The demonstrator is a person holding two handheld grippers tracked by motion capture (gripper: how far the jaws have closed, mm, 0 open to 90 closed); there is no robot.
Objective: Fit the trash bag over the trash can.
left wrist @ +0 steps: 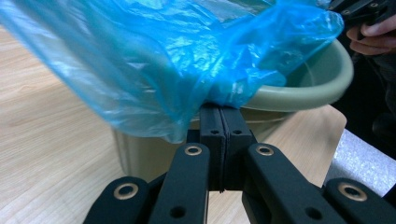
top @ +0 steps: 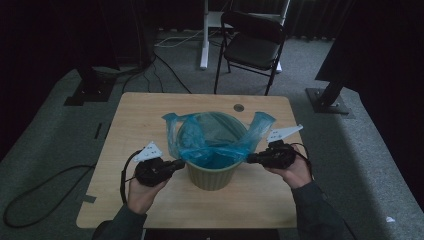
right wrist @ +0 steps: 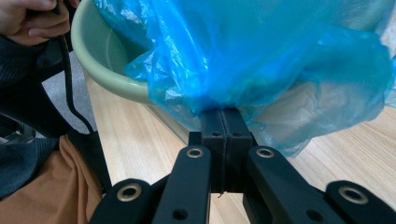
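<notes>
At my light wooden table point(top: 150, 210) on grey carpet, I held the left gripper point(top: 176, 164) and right gripper point(top: 251, 159) level at either side of the green bin point(top: 212, 177), each clamped on the blue bag point(top: 212, 142) draped over its rim. Beyond stood a black folding chair point(top: 252, 42); the dim room hid the rest.

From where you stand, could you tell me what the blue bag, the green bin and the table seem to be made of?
Blue bag: thin translucent plastic film, glossy and crinkled. Pale green round bin: probably moulded plastic, smooth matte rim, ribbed wall. Light table: wood-grain top, likely laminate, with a satin sheen.
</notes>
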